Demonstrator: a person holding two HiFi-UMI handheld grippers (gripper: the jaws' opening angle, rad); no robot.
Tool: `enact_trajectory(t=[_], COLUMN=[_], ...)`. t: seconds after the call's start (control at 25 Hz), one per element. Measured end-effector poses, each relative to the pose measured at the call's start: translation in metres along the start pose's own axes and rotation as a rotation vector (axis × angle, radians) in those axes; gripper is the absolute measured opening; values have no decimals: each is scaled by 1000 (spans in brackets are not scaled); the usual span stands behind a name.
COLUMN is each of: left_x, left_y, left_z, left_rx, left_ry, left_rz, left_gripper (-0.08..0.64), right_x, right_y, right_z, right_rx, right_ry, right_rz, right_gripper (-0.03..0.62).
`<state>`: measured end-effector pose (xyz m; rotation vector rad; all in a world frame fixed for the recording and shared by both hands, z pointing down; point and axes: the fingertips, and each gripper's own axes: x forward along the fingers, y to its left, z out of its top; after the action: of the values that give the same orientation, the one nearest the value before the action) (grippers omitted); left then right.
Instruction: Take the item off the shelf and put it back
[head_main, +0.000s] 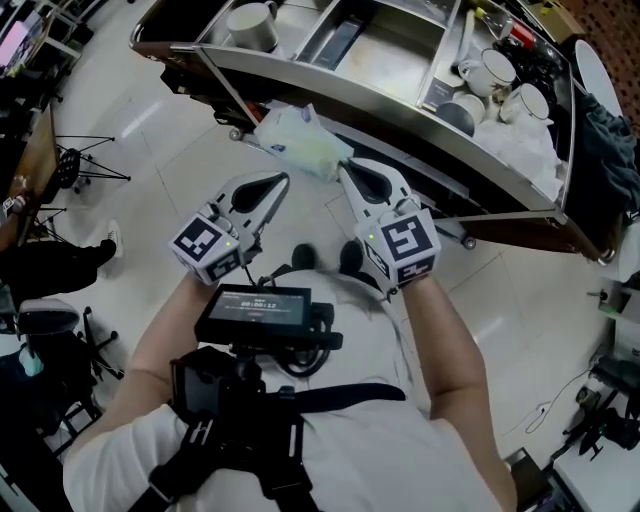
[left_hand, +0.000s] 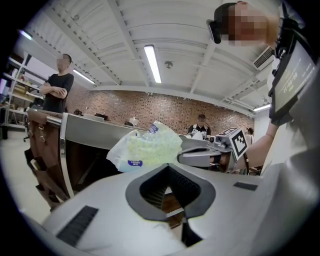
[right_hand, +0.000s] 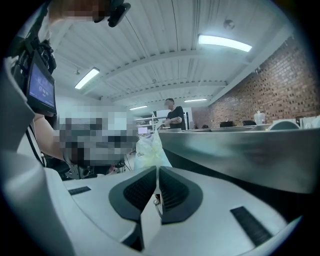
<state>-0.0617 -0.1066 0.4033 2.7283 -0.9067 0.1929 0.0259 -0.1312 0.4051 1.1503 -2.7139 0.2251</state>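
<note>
A crumpled clear plastic bag with pale green contents (head_main: 300, 140) hangs in the air just in front of the steel shelf (head_main: 400, 95). My right gripper (head_main: 343, 166) is shut on the bag's edge; in the right gripper view the bag (right_hand: 149, 150) rises from the closed tips of the right gripper (right_hand: 156, 169). My left gripper (head_main: 284, 180) sits just left of the bag, shut and holding nothing. In the left gripper view the bag (left_hand: 147, 150) hangs beyond the left gripper's tips (left_hand: 168, 166), with the right gripper (left_hand: 184, 152) pinching it from the right.
The shelf is a steel trolley with trays holding a grey mug (head_main: 250, 25) at the left and white mugs (head_main: 490, 70) at the right. Dark cloth (head_main: 605, 150) hangs at its right end. A person (left_hand: 56, 90) stands beyond it. Tiled floor lies below.
</note>
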Motion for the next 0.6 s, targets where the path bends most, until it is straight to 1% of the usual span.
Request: enact_trajectory(t=[0.4,0.48,0.6], left_x=[20,24,28], left_y=[4,5,3], left_z=[-31,-36,-43], left_rx=[-49,-57,-68], left_ry=[13,16,29], left_rz=[5,6,6], left_gripper=[11,11,11], right_x=[10,11,15], right_y=[-13,-19,-35], right_z=[-50,-61,-83], right_rx=[41,51,91], right_ry=[79,86,104], right_rz=[-23,-42,-100], right_gripper=[25,25,25])
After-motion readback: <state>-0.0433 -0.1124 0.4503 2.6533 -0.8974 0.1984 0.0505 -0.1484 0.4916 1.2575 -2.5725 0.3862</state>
